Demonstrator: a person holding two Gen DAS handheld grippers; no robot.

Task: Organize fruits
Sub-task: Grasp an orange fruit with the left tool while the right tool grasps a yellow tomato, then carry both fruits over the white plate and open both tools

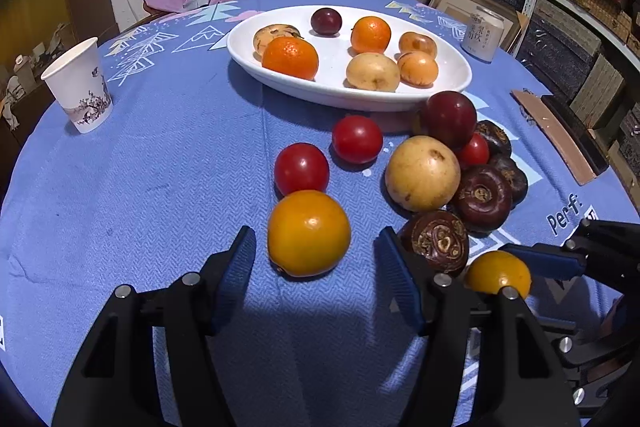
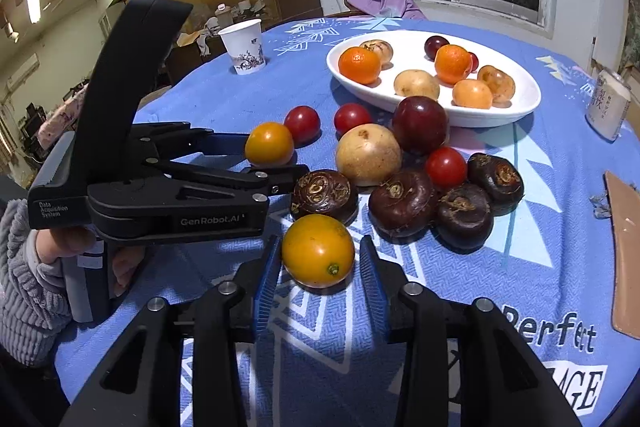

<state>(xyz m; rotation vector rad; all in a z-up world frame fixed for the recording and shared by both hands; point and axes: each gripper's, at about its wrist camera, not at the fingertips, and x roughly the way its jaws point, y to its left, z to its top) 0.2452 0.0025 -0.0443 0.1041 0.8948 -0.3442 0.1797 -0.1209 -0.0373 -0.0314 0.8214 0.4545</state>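
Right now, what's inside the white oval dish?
The white oval dish holds two oranges, a pale potato-like fruit, three brownish-orange fruits and a dark plum. The right view shows something small and red behind an orange, mostly hidden.

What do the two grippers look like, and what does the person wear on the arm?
Both the left gripper and the right gripper are black, with ribbed blue pads and silver rivets. The left gripper's body carries white "GenRobot.AI" and "Data Acquisition System" lettering. The sleeve is grey ribbed knit.

blue tablecloth (image 1: 140, 187), white dish (image 1: 452, 83), yellow fruit (image 1: 309, 233)
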